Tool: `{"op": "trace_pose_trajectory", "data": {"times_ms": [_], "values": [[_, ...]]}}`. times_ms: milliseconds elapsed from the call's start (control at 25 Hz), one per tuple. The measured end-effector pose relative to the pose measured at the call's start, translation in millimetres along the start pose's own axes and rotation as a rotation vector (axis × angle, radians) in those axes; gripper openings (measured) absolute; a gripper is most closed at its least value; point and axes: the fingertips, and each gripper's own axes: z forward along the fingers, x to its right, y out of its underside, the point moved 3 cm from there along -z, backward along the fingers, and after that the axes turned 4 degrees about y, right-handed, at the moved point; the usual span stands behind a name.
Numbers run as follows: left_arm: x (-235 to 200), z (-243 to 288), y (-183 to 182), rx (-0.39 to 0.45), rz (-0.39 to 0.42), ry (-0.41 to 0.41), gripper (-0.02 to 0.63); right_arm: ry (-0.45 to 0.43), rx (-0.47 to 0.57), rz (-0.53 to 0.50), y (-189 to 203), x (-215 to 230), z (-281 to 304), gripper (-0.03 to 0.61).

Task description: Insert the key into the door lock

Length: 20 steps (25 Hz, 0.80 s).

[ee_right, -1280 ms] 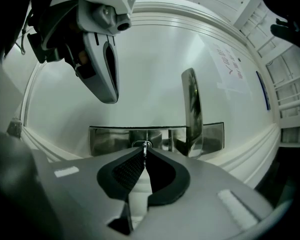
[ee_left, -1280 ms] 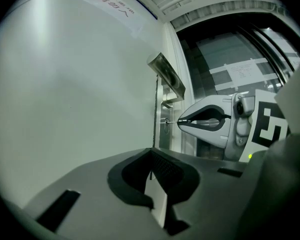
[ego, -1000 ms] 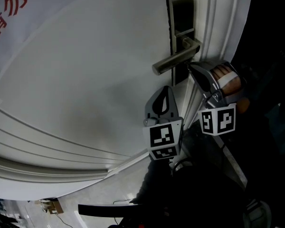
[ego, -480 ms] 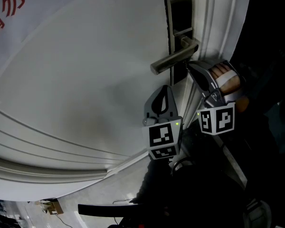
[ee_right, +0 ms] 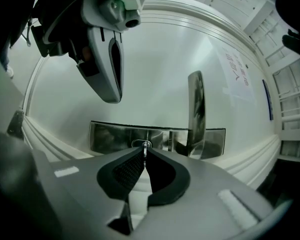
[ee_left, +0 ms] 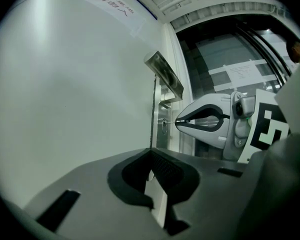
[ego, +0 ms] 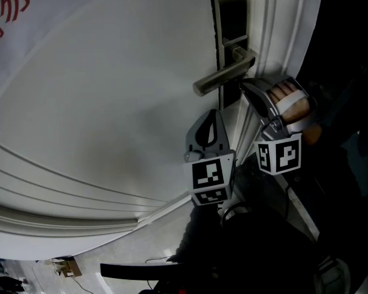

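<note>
On the white door [ego: 110, 103] a steel lock plate [ego: 232, 17] carries a lever handle [ego: 224, 77]. My right gripper [ego: 245, 84] is just under the handle, shut on a thin key [ee_right: 145, 148]. The key's tip is at the round keyhole [ee_right: 141, 144], also visible from the side [ee_left: 164, 125]; how deep it sits I cannot tell. The handle [ee_right: 196, 114] stands right of the keyhole in the right gripper view. My left gripper [ego: 213, 115] hangs lower, off the lock, shut with nothing in it [ee_left: 151, 154]. It looks across at the right gripper [ee_left: 178, 120].
The door frame moulding [ego: 282, 35] runs along the right of the lock, with a dark opening beyond it. A white sheet with red characters [ego: 6, 17] covers the door's upper left. Curved door mouldings [ego: 61, 188] run below.
</note>
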Motion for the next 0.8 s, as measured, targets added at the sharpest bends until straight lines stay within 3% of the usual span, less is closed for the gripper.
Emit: {"op": "trace_pose_trajectory", "data": {"times_ms": [800], "values": [[-3.7,6.7,-0.2,0.000,-0.012,0.012,0.002,0.000,-0.011,0.004,0.5,0.0,5.5,0.012]]}}
